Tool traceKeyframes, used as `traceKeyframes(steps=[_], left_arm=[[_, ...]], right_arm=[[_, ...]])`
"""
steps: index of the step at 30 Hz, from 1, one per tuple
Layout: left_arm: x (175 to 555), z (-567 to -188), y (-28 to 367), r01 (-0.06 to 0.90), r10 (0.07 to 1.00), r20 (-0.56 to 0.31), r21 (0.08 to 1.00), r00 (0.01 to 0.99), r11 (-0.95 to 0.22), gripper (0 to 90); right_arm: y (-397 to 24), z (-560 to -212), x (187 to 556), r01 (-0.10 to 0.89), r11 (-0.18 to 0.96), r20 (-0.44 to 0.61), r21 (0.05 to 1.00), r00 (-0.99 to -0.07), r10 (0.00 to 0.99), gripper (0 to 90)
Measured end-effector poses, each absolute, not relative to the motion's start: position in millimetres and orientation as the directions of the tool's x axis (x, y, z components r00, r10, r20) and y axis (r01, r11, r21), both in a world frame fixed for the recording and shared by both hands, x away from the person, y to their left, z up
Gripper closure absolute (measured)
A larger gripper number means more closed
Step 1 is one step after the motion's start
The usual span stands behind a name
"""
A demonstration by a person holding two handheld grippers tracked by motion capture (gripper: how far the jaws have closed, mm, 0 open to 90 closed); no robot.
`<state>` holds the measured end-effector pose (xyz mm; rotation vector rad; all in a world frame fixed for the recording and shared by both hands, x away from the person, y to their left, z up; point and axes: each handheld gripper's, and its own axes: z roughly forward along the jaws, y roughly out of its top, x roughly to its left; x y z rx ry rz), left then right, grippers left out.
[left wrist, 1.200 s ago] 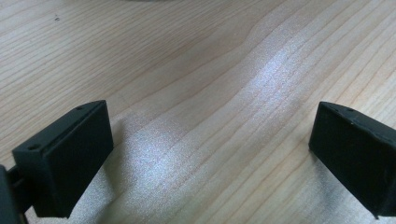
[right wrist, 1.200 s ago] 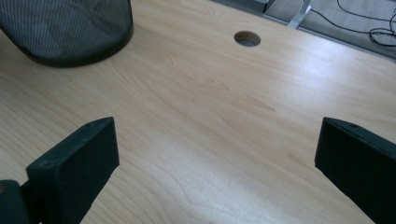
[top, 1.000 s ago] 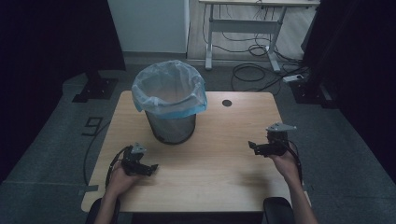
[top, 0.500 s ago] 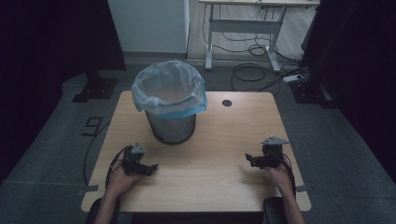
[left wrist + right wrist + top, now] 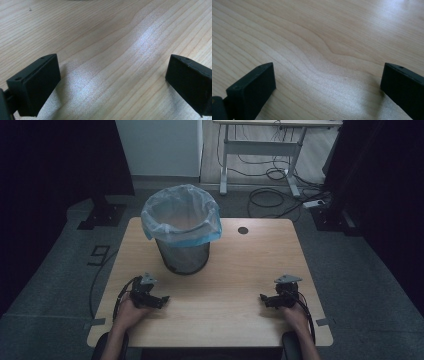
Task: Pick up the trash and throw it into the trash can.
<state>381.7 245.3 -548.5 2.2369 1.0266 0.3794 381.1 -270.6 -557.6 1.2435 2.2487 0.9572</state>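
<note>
**Right gripper lowered to the table; both tools parked, bin untouched**

Since the earlier frames the right gripper has come back toward the person and down, from a raised spot farther up the right side to rest near the front edge of the pale wooden table. The left gripper has not shifted; it sits near the front left, its cable looped beside the hand.

In the left gripper view the two black jaws stand wide apart with bare wood grain between them, gripping nothing. The right gripper view shows the same: jaws spread wide, empty, low over the tabletop.

The nearest thing to work on is the dark mesh wastebasket lined with a translucent blue plastic bag. It stands upright at the table's middle left, closer to the left gripper than the right but well apart from both. The bag's rim is folded out over the basket's top edge.

As a judgement, the work looks either not yet begun or already finished: nothing is held, nothing is being reached for, and both hands rest symmetrically. Any handling of the bin or its liner would need a fresh approach.
</note>
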Motion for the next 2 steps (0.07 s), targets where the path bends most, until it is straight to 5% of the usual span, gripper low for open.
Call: traceKeyframes(steps=[2], left_arm=[[381.6,-548.5,245.2,0.573,0.758,-0.003,0.657,0.653,-0.490,0.0]], right_arm=[[-271.2,-557.7,381.5,0.582,0.370,-0.009,0.724,-0.528,0.849,0.0]])
